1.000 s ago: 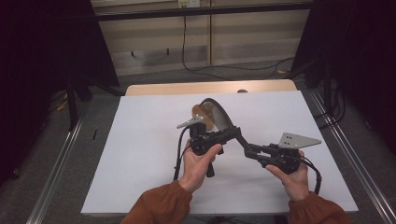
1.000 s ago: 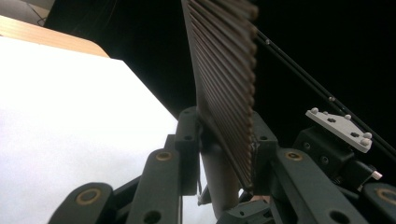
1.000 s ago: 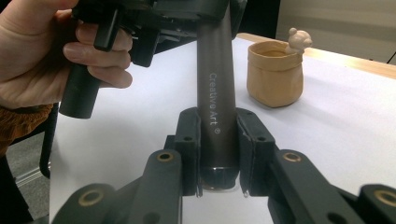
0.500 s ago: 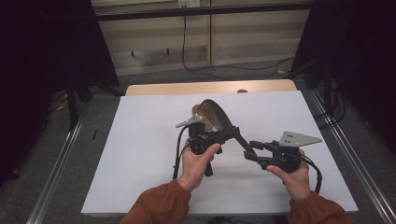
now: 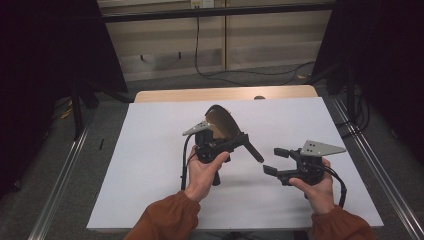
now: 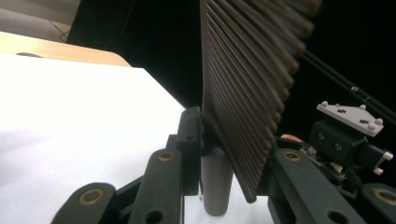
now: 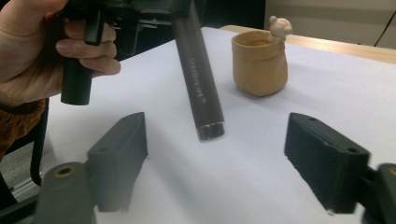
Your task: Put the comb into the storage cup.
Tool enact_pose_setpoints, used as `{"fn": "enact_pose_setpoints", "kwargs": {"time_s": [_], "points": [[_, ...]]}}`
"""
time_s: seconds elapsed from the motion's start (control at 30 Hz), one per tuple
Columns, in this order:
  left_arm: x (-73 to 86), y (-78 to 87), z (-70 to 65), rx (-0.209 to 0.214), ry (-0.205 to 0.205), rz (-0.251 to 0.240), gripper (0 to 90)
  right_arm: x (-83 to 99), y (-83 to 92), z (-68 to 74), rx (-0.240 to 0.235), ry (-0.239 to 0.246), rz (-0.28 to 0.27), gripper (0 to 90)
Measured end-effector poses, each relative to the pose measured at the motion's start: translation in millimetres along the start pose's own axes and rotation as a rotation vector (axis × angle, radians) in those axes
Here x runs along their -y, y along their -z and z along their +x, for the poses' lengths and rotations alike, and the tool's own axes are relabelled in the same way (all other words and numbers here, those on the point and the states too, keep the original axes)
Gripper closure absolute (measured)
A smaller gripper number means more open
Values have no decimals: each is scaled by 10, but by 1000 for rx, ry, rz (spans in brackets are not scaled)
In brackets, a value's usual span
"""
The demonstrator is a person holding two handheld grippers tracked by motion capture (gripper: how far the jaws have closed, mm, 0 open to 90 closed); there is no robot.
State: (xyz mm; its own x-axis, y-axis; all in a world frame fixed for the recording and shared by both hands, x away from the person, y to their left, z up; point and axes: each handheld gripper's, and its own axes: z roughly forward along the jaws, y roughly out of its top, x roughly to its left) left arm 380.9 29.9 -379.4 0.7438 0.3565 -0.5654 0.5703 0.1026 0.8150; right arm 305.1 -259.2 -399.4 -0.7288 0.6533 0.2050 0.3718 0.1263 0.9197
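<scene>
The left gripper (image 5: 222, 142) holds a wide flat brush (image 5: 222, 122) over the middle of the bench (image 5: 150, 150), its jaws pinching the brush near the head, dark handle (image 7: 198, 84) slanting down toward the right gripper (image 5: 280, 161). That gripper's jaws have just been opening; they stand spread, with the handle's tip ahead of them and untouched. This looks like a handover into the left gripper. Next, probably, the brush goes to the small tan pot (image 7: 259, 63) toward the far edge, which calls for a steady tilt.
</scene>
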Motion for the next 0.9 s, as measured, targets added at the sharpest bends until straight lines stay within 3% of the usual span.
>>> {"fn": "enact_pose_setpoints", "kwargs": {"time_s": [0.57,0.9], "points": [[-74,97,62,-43,-61,29,730,40,50,-31,66,-10,0,88],[-114,149,55,-76,-119,31,730,73,111,-12,123,-19,-6,32]]}}
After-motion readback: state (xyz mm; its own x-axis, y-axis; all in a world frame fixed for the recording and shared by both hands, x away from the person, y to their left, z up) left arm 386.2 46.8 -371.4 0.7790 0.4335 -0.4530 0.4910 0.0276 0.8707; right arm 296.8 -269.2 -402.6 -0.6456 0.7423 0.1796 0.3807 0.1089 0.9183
